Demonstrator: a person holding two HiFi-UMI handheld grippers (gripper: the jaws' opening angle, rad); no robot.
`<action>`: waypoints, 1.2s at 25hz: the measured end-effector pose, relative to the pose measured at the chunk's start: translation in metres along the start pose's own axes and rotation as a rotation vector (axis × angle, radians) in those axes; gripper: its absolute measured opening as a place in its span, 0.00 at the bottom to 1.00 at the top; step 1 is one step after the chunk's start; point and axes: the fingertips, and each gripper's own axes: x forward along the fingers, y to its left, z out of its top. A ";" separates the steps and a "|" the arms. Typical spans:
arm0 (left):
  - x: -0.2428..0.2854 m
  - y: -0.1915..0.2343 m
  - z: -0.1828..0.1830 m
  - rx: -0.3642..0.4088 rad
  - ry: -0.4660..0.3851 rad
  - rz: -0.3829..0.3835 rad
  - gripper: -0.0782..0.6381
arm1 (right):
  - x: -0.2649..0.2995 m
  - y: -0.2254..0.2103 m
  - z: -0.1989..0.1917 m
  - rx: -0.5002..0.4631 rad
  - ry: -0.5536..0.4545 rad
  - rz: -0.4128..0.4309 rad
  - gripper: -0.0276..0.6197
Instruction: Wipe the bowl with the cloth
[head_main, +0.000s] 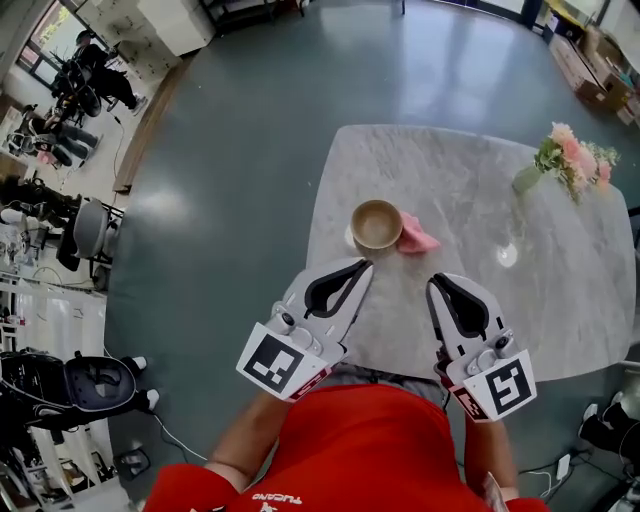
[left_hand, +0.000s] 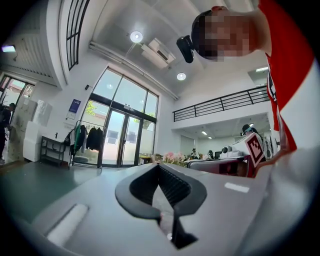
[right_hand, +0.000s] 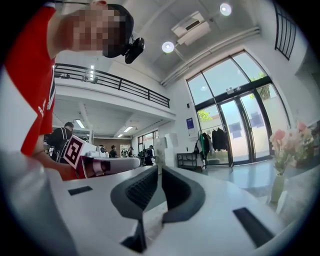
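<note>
A tan bowl (head_main: 377, 223) stands on the marble table (head_main: 560, 300), with a pink cloth (head_main: 418, 236) crumpled against its right side. Both grippers hover level over the table's near edge, short of the bowl. My left gripper (head_main: 365, 266) points at the bowl from below left, and its jaws are shut with nothing in them (left_hand: 159, 166). My right gripper (head_main: 436, 284) sits just below the cloth. Its jaws are drawn together to a thin slit and hold nothing (right_hand: 160, 170). Neither gripper view shows the bowl or the cloth.
A vase of pink flowers (head_main: 570, 160) stands at the table's far right, with a small clear glass (head_main: 507, 255) nearer the middle. Cardboard boxes (head_main: 590, 70) sit on the floor beyond. Office chairs (head_main: 85, 235) and equipment line the left.
</note>
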 end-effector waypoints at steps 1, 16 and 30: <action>-0.003 -0.001 0.002 0.001 -0.005 0.008 0.12 | -0.001 0.003 0.001 -0.001 -0.005 0.001 0.08; -0.020 -0.020 -0.005 -0.020 0.018 -0.022 0.12 | 0.006 0.031 -0.004 -0.059 0.007 0.014 0.05; -0.019 -0.024 -0.011 -0.049 0.047 -0.044 0.12 | 0.012 0.037 -0.003 -0.070 0.017 0.029 0.05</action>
